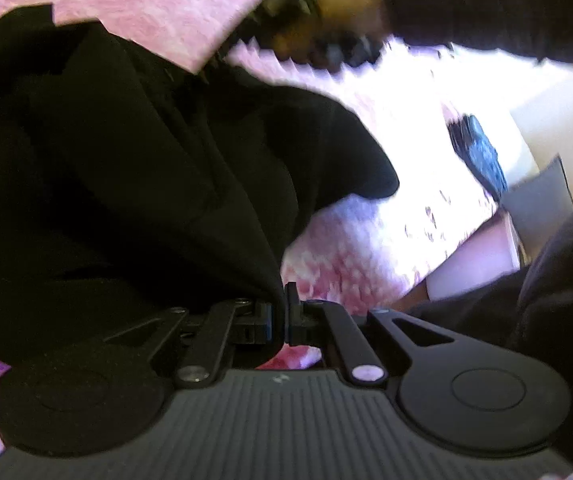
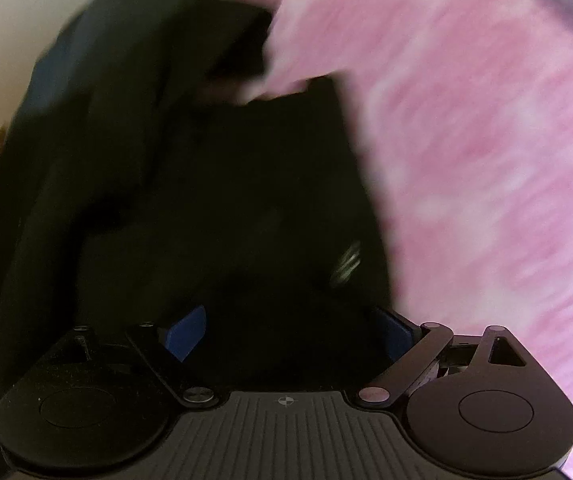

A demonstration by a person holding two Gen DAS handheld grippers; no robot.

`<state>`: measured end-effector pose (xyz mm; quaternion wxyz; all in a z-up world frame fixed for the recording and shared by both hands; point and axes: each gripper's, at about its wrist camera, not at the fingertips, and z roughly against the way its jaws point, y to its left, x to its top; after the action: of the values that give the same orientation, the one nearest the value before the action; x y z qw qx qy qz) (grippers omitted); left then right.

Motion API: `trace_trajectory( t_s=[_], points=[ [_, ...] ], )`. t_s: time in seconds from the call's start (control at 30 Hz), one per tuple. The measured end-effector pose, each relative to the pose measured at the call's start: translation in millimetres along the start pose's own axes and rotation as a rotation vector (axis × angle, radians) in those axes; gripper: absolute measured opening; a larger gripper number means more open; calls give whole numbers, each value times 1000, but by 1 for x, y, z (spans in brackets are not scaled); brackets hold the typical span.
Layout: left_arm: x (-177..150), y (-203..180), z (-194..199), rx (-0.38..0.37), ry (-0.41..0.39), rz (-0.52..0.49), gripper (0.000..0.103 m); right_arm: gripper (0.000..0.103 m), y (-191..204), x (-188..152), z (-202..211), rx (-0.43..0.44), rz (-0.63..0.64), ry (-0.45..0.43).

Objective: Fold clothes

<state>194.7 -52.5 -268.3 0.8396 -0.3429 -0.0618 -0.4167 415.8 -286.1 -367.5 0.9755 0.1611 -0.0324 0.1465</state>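
One black garment [image 1: 134, 184] lies on the pink blanket [image 1: 158, 4]. Two grippers work it — the left gripper [image 1: 285, 312] pinched tight on its edge, the right gripper [image 2: 286, 332] spread wide (cloth between its jaws, unpressed).

The left gripper [image 1: 285, 312], a black two-finger tool with blue pads, has its jaws pinched together on a fold of black fabric [image 1: 146, 168]. The right gripper [image 2: 290, 332], of the same build, points steeply down with its jaws spread wide over dark cloth. A dark-sleeved forearm [image 1: 486, 8] reaches across behind.
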Motion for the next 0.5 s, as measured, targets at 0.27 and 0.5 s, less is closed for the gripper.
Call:
trace_trajectory(
  t_s=[0.27, 0.5],
  points=[
    [85, 1, 49, 31, -245, -86, 2, 9, -19, -21, 108, -19, -104, -256],
    [154, -88, 109, 75, -487, -301, 2, 9, -14, 5, 307, -134, -8, -742]
  ],
)
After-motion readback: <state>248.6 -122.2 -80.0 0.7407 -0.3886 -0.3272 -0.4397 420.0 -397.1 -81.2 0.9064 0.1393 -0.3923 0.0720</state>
